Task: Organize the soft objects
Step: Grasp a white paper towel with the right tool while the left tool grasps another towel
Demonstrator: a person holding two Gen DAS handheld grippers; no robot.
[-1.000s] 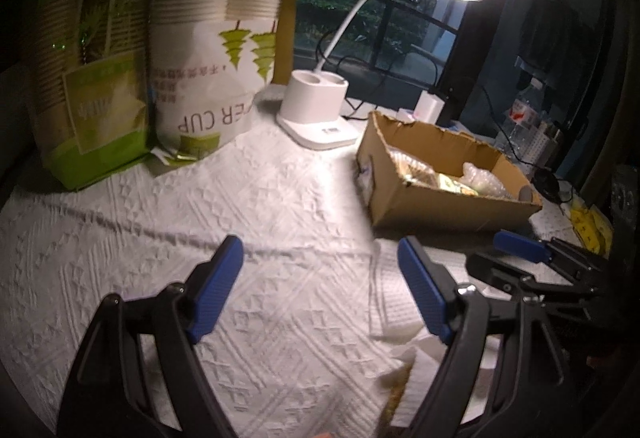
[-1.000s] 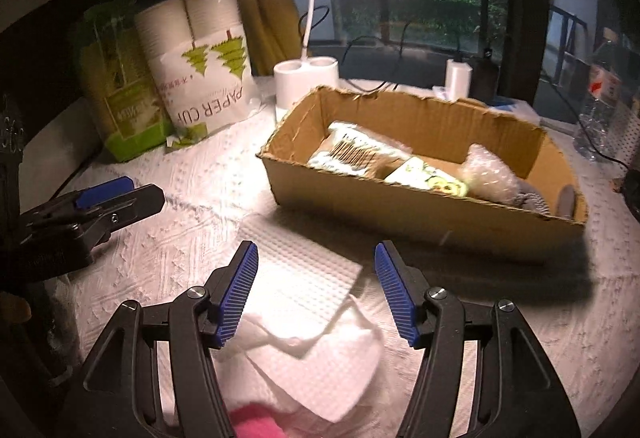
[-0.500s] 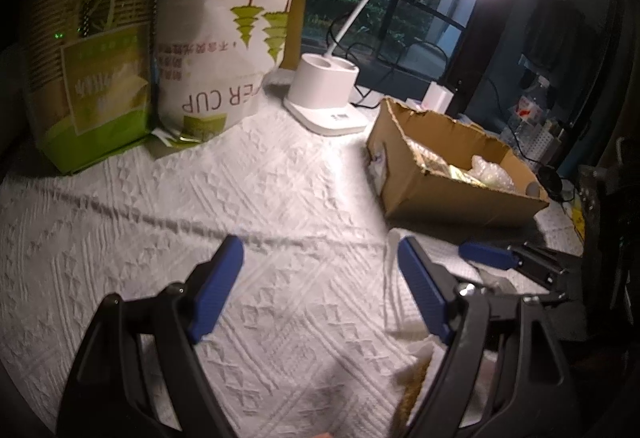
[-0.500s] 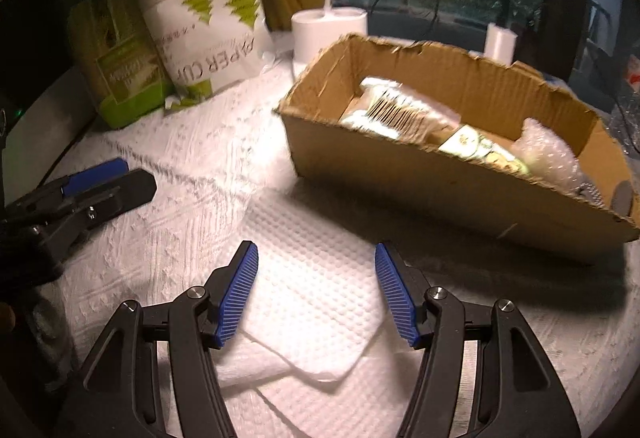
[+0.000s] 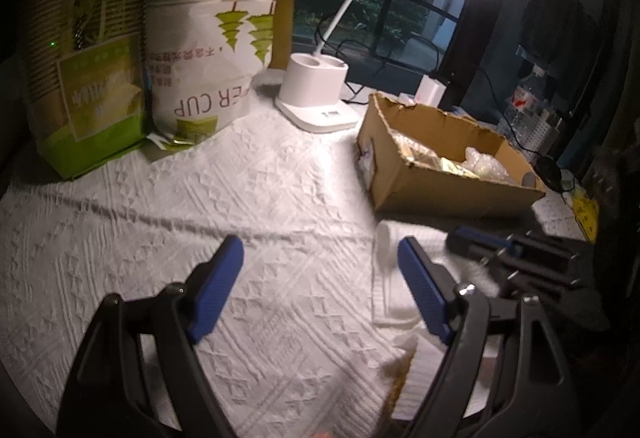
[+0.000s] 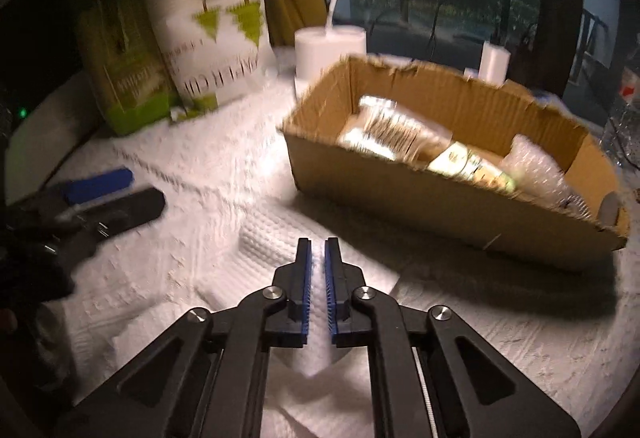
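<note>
A white paper towel [image 6: 280, 254] lies on the white textured cloth in front of a cardboard box [image 6: 448, 210]. My right gripper [image 6: 317, 250] has closed on the towel, which shows between the blue pads and bunches up below them. The towel also shows in the left wrist view [image 5: 390, 278], with my right gripper [image 5: 480, 238] over it. My left gripper [image 5: 320, 258] is open and empty above the cloth, left of the towel. The box [image 5: 448, 174] holds several plastic-wrapped packets [image 6: 396, 134].
Two tall packs of paper cups [image 5: 208, 50] stand at the back left. A white desk lamp [image 5: 316, 98] stands behind the box. A yellow-brown item [image 5: 400, 378] lies under crumpled towels at the front. The white cloth [image 5: 240, 198] covers the table.
My right gripper has shut on the paper towel; it was open over it before. The left gripper stayed open and shifted slightly.
</note>
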